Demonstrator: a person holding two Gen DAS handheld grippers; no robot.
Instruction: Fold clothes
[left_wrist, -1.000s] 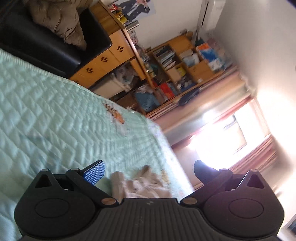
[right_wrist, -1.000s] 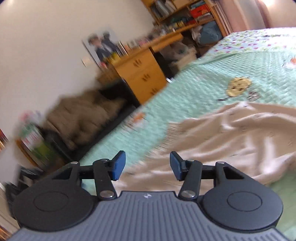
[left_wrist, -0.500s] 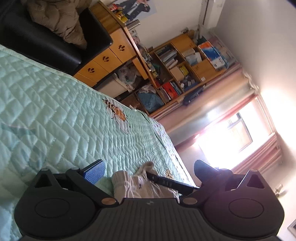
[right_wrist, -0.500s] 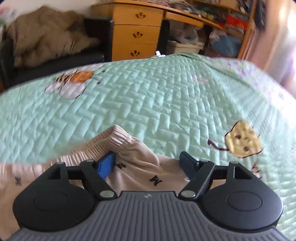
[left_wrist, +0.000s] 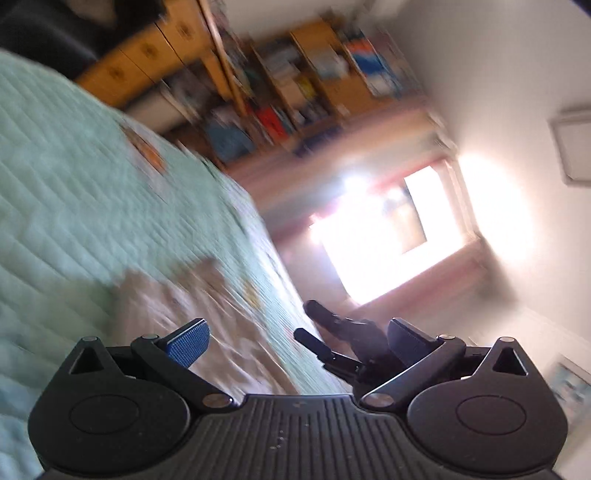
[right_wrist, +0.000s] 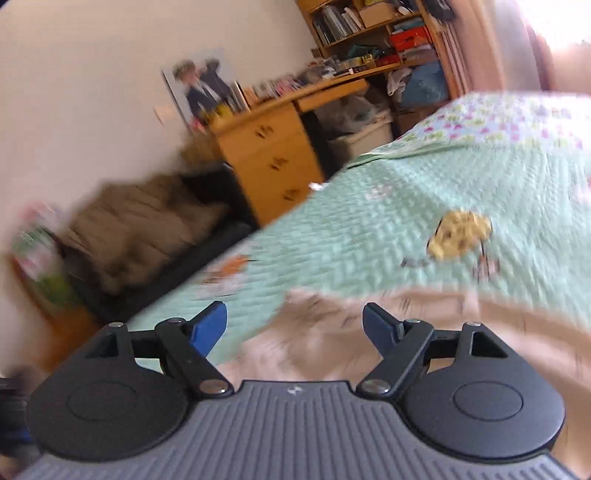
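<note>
Both are spread wide with nothing pinched: left hand-held gripper (left_wrist: 295, 338), right hand-held gripper (right_wrist: 294, 325). Just past them the beige garment (right_wrist: 424, 325) lies on the green quilted bed (right_wrist: 369, 229). Farther back: wooden drawers (right_wrist: 273, 162), messy bookshelf (right_wrist: 380, 29).

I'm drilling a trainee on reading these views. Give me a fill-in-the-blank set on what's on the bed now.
The beige patterned garment lies on the ____ quilted bedspread.
The right tool has its jaws ____.
The drawers of the desk are made of ____.

Missing words: green; open; wood
</note>
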